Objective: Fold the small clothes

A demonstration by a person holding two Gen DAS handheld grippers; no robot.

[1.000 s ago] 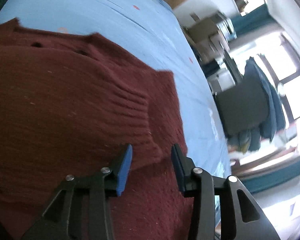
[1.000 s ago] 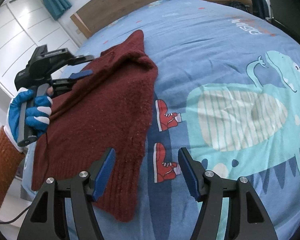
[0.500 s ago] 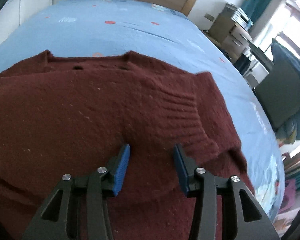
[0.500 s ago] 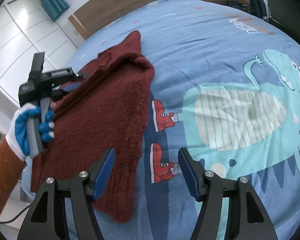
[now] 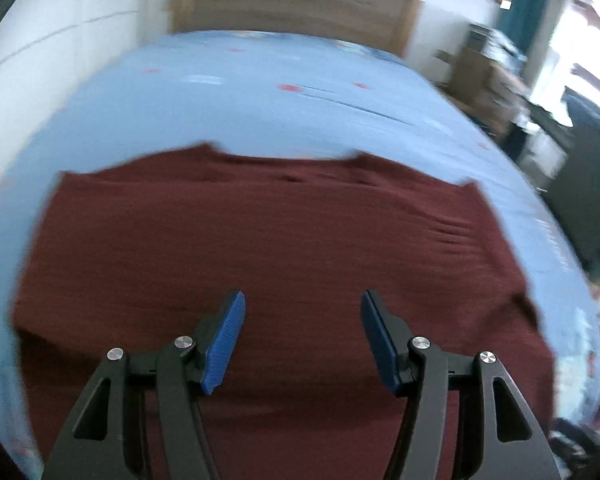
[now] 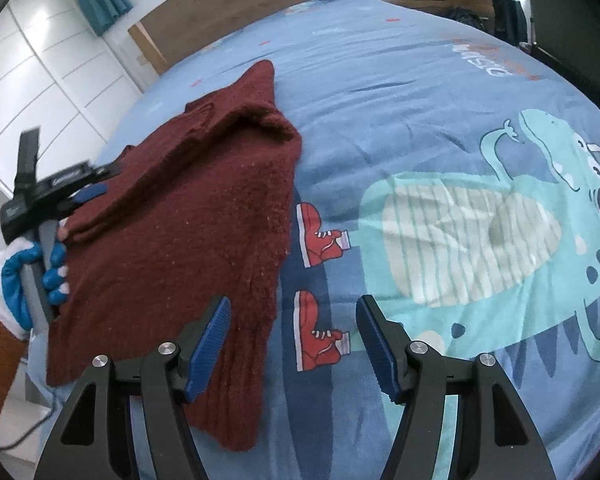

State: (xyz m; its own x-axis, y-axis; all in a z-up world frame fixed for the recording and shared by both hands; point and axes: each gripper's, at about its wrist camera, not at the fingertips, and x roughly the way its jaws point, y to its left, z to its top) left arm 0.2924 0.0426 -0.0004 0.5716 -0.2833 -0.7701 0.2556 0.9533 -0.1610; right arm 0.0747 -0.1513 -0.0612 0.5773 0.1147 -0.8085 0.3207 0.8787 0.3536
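A dark red knitted sweater (image 6: 188, 216) lies on the blue bed sheet (image 6: 400, 92), with a sleeve folded over its body. In the left wrist view the sweater (image 5: 284, 248) fills the lower half, collar at the far edge. My left gripper (image 5: 302, 338) is open and empty above the sweater's near part. It also shows in the right wrist view (image 6: 90, 194), held by a gloved hand at the sweater's left edge. My right gripper (image 6: 292, 340) is open and empty, over the sheet beside the sweater's right hem.
The sheet bears a teal dinosaur print (image 6: 500, 232) with red shoes (image 6: 320, 236) right of the sweater. A wooden headboard (image 6: 240, 12) and white wardrobe doors (image 6: 52, 68) stand behind. Boxes and a dark chair (image 5: 580, 184) stand to the right of the bed.
My left gripper has opened wider and pulled back from the sweater, turning to face the headboard. The right gripper has stayed still and open.
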